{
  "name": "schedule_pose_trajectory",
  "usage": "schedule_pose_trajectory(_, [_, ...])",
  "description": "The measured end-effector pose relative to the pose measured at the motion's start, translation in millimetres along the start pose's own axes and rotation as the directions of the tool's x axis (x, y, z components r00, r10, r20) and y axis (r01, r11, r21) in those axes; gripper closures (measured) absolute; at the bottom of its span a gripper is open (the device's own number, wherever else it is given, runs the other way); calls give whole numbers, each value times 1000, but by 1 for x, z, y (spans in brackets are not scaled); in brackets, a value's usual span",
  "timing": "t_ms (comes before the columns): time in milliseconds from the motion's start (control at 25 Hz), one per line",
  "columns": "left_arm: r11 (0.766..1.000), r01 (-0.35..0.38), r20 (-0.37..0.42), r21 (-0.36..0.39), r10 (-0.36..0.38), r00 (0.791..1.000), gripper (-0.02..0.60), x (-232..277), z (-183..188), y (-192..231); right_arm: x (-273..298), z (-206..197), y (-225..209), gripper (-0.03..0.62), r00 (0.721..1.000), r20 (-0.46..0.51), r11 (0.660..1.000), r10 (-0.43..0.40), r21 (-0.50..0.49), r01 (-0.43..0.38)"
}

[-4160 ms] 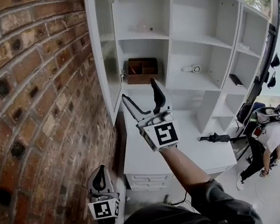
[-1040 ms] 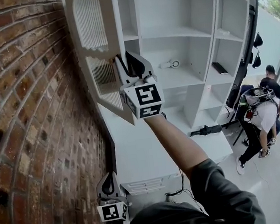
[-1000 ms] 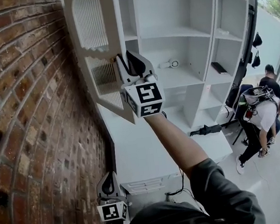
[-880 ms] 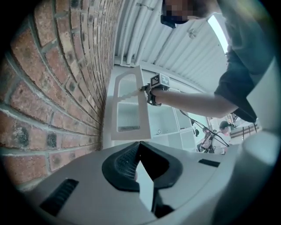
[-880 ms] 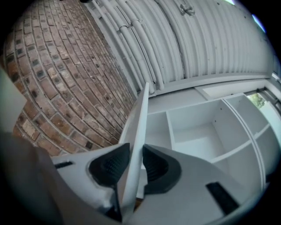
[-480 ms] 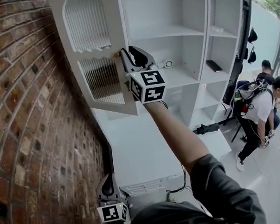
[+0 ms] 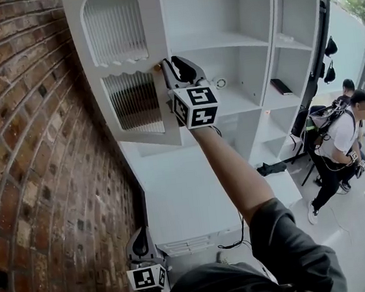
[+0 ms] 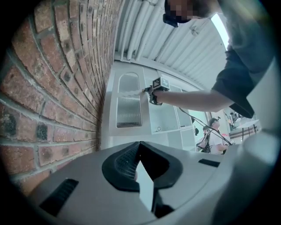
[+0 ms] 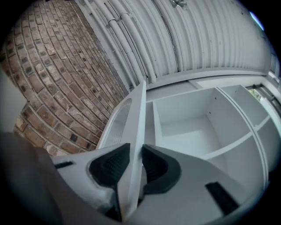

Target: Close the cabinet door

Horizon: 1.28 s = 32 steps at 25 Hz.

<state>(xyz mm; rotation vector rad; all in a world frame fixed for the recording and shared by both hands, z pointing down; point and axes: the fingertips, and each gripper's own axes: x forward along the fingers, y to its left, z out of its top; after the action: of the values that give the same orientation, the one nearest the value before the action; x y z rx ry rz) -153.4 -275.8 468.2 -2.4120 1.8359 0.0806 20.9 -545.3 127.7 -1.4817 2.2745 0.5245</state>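
The white cabinet door [image 7: 132, 102], with two ribbed arched panels, stands partly open at the left of the shelf unit [image 7: 223, 39]. My right gripper [image 7: 172, 63] is raised on an outstretched arm and shut on the door's free edge, near a small knob. In the right gripper view the door's edge [image 9: 137, 127] runs straight between the pads of the right gripper [image 9: 134, 154], which press on both faces. My left gripper [image 7: 139, 237] hangs low by the brick wall with nothing in it. Its tips [image 8: 139, 144] meet. From there the door [image 8: 128, 110] shows far off.
A brick wall [image 7: 33, 159] runs close along the left. Below the shelves lies a white counter [image 7: 187, 187] with a black object [image 7: 271, 167] at its right end. A small round thing [image 7: 220, 83] sits on a shelf. A person [image 7: 336, 144] stands at the right.
The right gripper, earlier open and free in front of the shelves, now grips the door's edge. Over the last second it has swung the door rightwards towards the cabinet. The left gripper stays low.
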Motion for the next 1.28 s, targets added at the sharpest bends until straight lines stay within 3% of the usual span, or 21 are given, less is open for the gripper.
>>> schedule_pose_trajectory(1280, [999,-49,-13,-19,49,999,580,22,-10,3,41,-27,-38,534,999,-49,997,-14,-75,10])
